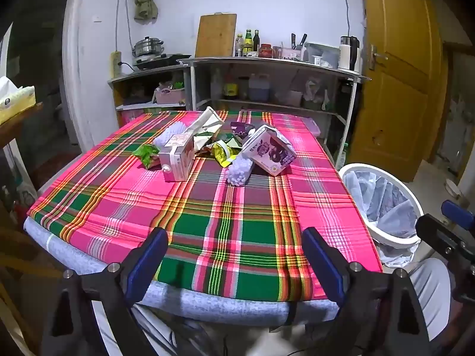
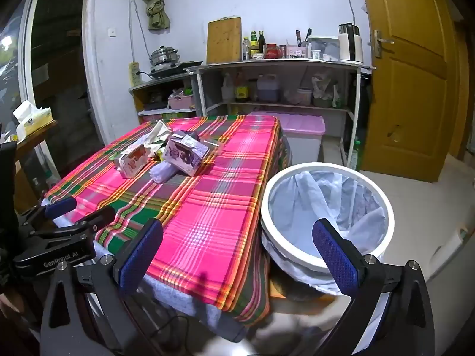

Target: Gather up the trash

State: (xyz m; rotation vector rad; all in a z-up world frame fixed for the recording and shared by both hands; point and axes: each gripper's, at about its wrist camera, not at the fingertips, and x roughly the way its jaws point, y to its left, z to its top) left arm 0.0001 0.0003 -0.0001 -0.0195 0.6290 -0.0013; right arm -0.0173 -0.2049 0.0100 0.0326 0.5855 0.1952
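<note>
Two cartons (image 1: 178, 157) lie among wrappers (image 1: 221, 148) on the tabletop (image 1: 225, 225); one bin (image 2: 326, 216) beside it. Left gripper (image 1: 234, 255) and right gripper (image 2: 237, 255) both gape empty.

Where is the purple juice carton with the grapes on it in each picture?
Left wrist view: the purple carton lies right of centre on the plaid cloth, at the trash pile's right end.
Right wrist view: the carton lies upper left of centre.
Shared landmark: the white bin.
</note>
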